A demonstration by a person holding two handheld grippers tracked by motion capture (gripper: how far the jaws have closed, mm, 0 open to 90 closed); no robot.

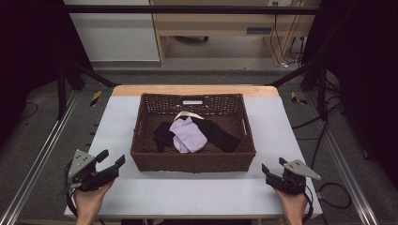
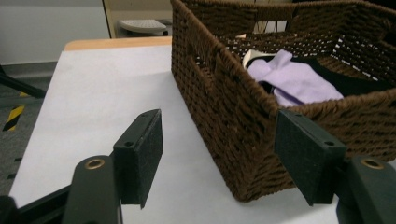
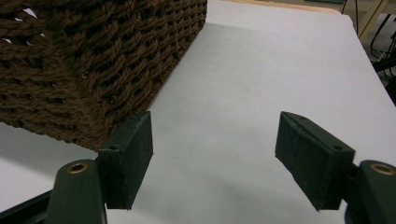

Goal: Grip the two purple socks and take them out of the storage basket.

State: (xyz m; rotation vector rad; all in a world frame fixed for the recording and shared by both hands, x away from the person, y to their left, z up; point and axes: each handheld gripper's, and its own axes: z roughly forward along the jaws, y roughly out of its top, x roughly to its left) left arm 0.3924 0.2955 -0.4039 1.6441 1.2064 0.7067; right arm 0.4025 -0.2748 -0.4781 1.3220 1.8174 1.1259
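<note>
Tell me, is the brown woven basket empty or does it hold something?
Not empty. The brown woven basket holds a crumpled lilac cloth lying on a black garment.

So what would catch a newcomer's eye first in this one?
The dark brown woven basket in the middle of the white table, with a lilac cloth lying on black clothing inside it. Next, the left gripper and right gripper at the near corners, jaws open and empty.

A lab: black metal frame (image 1: pixel 70 70) around the table (image 1: pixel 117 122), floor rails (image 1: pixel 37 159), hazard tape (image 1: pixel 95 98), trailing cables (image 1: pixel 324 136)
</note>
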